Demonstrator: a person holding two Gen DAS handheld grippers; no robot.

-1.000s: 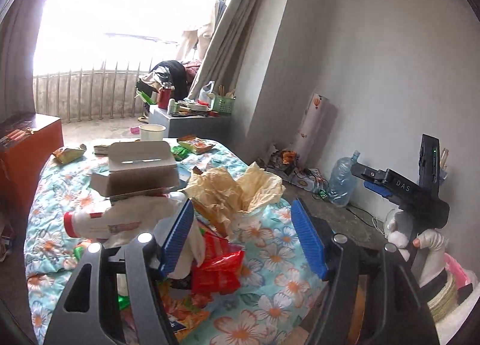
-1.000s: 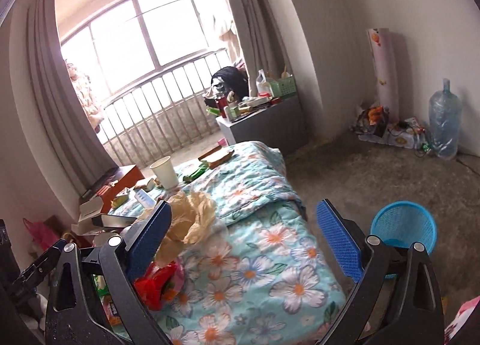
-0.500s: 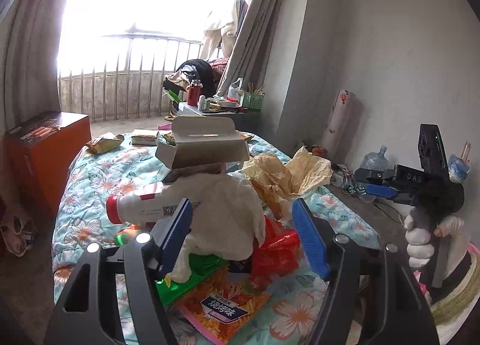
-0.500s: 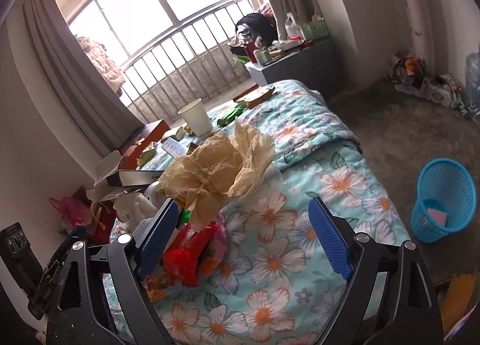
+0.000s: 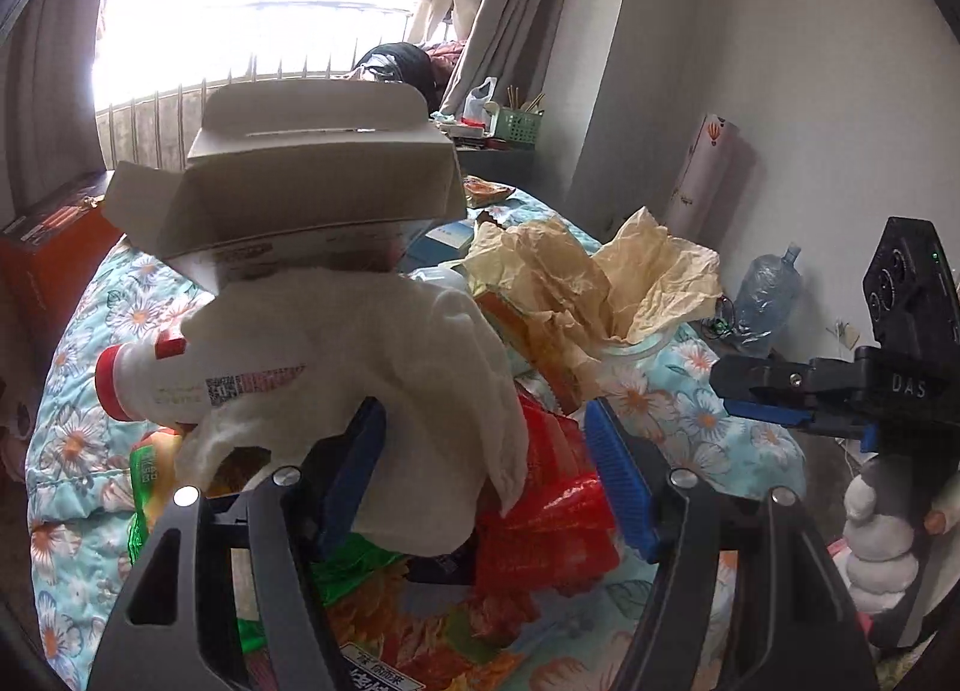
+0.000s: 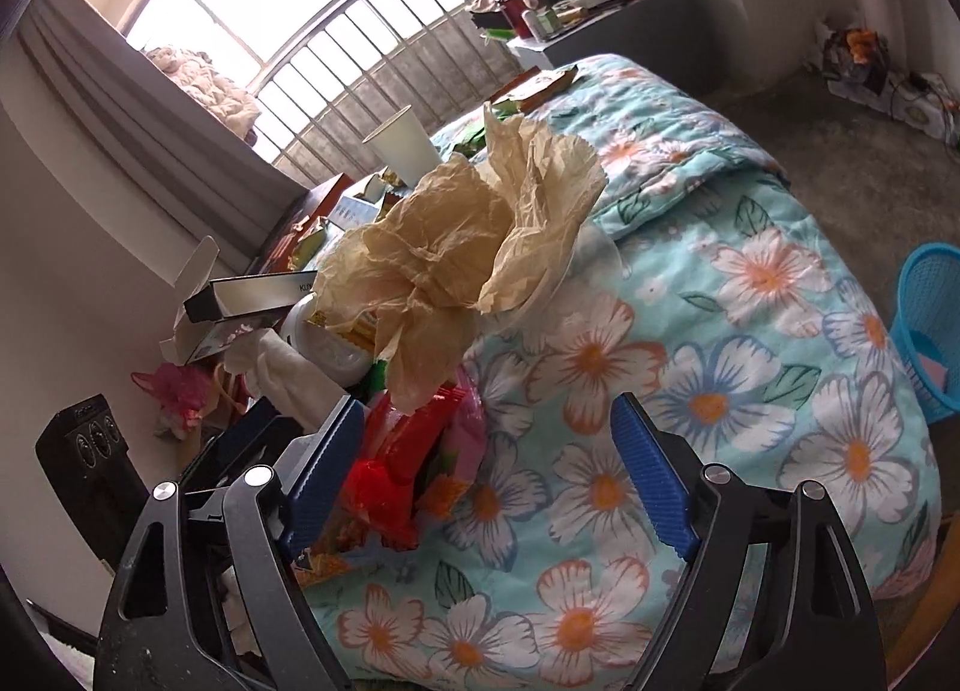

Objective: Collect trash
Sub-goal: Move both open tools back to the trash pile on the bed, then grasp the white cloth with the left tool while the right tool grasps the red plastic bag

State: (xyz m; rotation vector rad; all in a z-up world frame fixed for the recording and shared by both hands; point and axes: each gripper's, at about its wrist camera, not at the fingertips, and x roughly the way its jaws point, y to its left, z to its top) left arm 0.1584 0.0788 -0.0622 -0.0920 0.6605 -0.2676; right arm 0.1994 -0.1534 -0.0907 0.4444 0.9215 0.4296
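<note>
Lower centre of both wrist views: both tongs stood over the trash heap on the floral quilt (image 6: 750, 295).

I saw the left gripper (image 5: 486, 463) with its jaws apart, a white cloth (image 5: 420, 391) draped over the left pad and a red wrapper (image 5: 558, 499) lying between the pads; I could not tell whether either pad pressed on them. A white bottle (image 5: 180, 373) lay left of centre in that frame, an open cardboard box (image 5: 312, 181) above it, and crumpled tan paper (image 5: 588, 283) right of centre. The right gripper (image 6: 486, 469) was closing, the red wrapper (image 6: 390, 469) just inside its left pad, bare quilt under the rest of the gap. A blue basket (image 6: 930, 325) sat at the right edge of that frame, on the floor.
</note>
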